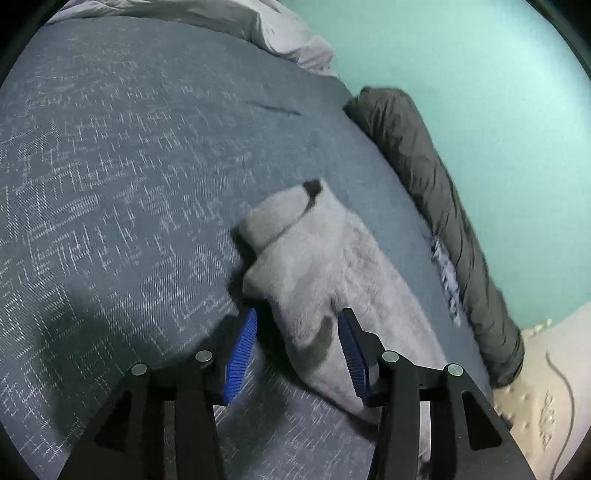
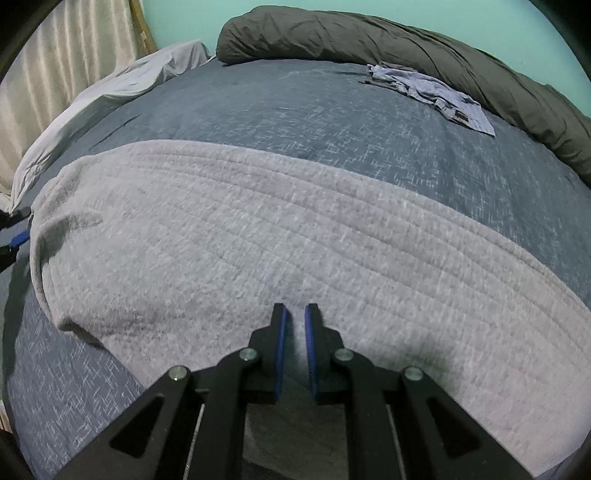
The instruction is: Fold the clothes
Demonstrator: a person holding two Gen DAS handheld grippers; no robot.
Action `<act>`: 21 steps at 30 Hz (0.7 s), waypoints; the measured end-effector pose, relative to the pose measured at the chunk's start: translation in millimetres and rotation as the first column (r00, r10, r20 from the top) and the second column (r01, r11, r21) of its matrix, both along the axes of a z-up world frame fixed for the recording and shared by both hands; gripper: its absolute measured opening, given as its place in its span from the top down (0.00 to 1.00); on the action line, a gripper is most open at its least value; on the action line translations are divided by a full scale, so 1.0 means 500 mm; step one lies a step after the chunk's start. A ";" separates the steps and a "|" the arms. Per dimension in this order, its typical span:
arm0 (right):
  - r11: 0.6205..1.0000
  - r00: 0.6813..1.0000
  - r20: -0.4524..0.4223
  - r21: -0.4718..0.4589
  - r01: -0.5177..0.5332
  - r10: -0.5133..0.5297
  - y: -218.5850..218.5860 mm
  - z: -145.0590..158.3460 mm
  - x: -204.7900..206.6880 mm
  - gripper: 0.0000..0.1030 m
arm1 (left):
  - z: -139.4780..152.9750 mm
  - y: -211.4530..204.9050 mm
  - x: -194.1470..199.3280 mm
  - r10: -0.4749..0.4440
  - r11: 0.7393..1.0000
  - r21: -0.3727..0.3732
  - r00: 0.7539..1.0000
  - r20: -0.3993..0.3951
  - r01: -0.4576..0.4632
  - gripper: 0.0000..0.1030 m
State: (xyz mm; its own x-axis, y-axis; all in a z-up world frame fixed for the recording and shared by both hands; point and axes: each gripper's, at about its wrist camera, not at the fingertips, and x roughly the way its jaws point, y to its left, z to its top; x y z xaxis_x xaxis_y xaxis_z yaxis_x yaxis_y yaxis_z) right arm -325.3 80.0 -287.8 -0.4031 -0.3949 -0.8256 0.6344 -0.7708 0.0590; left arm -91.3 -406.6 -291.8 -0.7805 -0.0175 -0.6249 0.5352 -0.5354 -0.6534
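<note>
Through the left wrist camera we see the left gripper (image 1: pixel 297 332) low over the blue-grey bedspread (image 1: pixel 122 166), its blue-padded fingers (image 1: pixel 242 354) spread apart on either side of the folded end of a grey sweater (image 1: pixel 317 266). The cloth lies between the pads, but they are not pressed on it. Beyond the sweater, along the far edge of the bedspread, runs a rolled dark olive duvet (image 1: pixel 424 177) against a teal wall (image 1: pixel 461 74); a pale sheet (image 1: pixel 280 33) is bunched at the bedspread's top corner.

Through the right wrist camera we see the grey sweater (image 2: pixel 258 236) spread broad and flat across the bedspread (image 2: pixel 295 107). The right gripper (image 2: pixel 294 314) sits over the sweater's near edge, its fingers drawn nearly together with a narrow gap; we cannot tell whether any cloth is pinched there. Past the sweater, beside the olive duvet (image 2: pixel 406 33), lies a crumpled light blue garment (image 2: pixel 436 92).
</note>
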 end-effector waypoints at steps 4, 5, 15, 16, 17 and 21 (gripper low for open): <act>1.000 1.000 -0.002 0.002 0.001 -0.001 -0.002 -0.001 0.003 0.91 | -0.010 -0.002 -0.013 -0.039 0.999 -0.032 0.999 0.013 0.040 0.86; 1.000 1.000 -0.002 0.001 0.002 -0.002 -0.002 -0.002 0.003 0.91 | -0.007 -0.002 -0.013 -0.046 0.998 -0.044 0.999 0.009 0.046 0.87; 0.999 0.999 -0.031 0.035 -0.023 0.024 -0.012 -0.002 0.010 0.91 | 0.006 -0.050 0.023 0.036 0.998 -0.055 0.996 -0.081 -0.041 0.93; 0.999 0.999 -0.035 0.042 -0.025 0.027 -0.013 -0.002 0.011 0.91 | 0.003 -0.052 0.023 0.039 0.998 -0.054 0.996 -0.079 -0.043 0.93; 0.998 0.999 -0.039 0.049 -0.027 0.029 -0.014 -0.002 0.013 0.91 | 0.000 -0.054 0.024 0.042 0.998 -0.052 0.996 -0.076 -0.046 0.93; 0.999 1.000 -0.030 0.044 -0.006 0.008 -0.005 0.006 0.015 0.91 | -0.012 -0.062 0.024 0.053 0.997 -0.047 0.996 -0.067 -0.057 0.93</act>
